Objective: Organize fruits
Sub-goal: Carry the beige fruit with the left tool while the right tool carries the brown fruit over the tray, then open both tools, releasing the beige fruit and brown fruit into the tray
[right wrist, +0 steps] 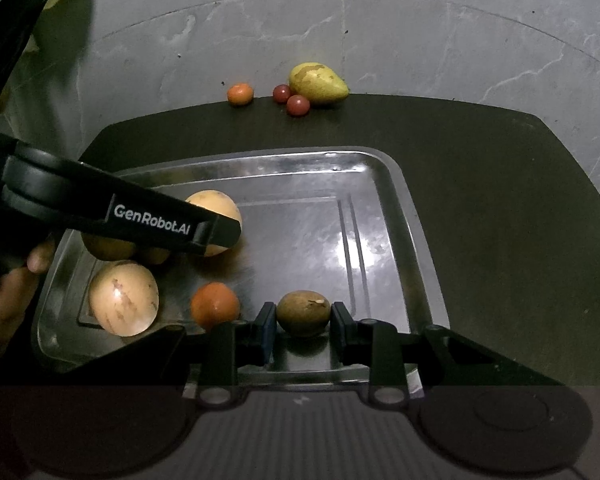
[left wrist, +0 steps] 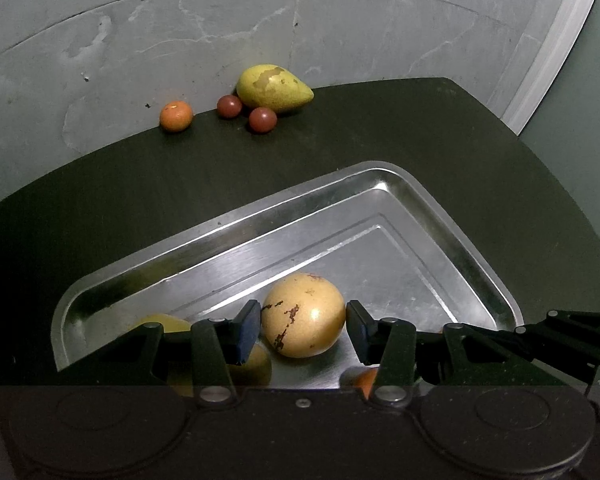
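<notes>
Both hand-held grippers work over the steel tray point(right wrist: 396, 184): left hand-held gripper point(left wrist: 303, 330) brackets a tan round fruit point(left wrist: 303, 314), seemingly ungripped; right hand-held gripper point(right wrist: 302, 330) pinches a brownish fruit point(right wrist: 303, 313). Several fruits are trayed; a mango point(left wrist: 274, 88), tangerine point(left wrist: 175, 116) and two red fruits point(left wrist: 263, 119) remain at the counter's point(left wrist: 420, 140) far edge.

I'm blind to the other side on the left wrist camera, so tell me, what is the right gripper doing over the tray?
Observer: The right gripper straddles a brownish-green fruit near the tray's front edge; whether the pads grip it is unclear.
Operator: Anything beside it?
Observer: An orange fruit lies in the tray just to its left.
Operator: And the tray's near-left corner?
Observer: One large pale fruit sits there.
</notes>
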The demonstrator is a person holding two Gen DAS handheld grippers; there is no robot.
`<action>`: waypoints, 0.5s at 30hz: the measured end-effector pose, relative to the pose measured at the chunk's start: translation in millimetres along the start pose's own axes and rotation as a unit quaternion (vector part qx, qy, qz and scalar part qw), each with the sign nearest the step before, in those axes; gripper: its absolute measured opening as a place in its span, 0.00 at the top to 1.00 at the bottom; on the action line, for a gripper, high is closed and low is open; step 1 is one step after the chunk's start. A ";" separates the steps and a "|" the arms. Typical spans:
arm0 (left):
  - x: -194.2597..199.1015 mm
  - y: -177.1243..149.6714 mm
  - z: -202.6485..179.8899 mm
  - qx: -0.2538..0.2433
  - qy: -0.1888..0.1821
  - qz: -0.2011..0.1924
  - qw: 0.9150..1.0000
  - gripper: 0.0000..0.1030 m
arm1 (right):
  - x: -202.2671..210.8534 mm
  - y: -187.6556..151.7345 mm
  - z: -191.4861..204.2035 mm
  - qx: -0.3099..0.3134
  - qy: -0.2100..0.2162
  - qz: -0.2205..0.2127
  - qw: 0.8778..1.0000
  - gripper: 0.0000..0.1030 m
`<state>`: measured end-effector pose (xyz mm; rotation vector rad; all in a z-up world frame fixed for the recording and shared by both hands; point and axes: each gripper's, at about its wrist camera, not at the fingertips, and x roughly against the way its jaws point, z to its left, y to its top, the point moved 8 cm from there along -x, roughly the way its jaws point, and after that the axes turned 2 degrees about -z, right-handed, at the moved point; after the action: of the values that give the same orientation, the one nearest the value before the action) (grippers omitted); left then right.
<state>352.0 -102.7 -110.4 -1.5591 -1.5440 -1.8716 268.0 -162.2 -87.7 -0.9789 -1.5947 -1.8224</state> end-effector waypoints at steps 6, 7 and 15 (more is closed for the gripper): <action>-0.3 -0.1 -0.2 0.000 0.001 0.001 1.000 0.52 | -0.7 -0.3 0.7 0.000 0.001 0.003 1.000 0.68; -0.6 -0.1 -0.5 0.000 0.001 0.001 1.000 0.52 | -0.5 -0.4 1.0 0.000 0.000 0.003 1.000 0.68; -1.3 -0.8 -0.3 -0.002 0.002 0.003 1.000 0.52 | -0.8 -0.7 -0.1 0.001 0.000 0.004 1.000 0.68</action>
<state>351.8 -103.1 -111.8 -1.5606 -1.5329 -1.8751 267.9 -162.3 -88.8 -0.9826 -1.5890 -1.8150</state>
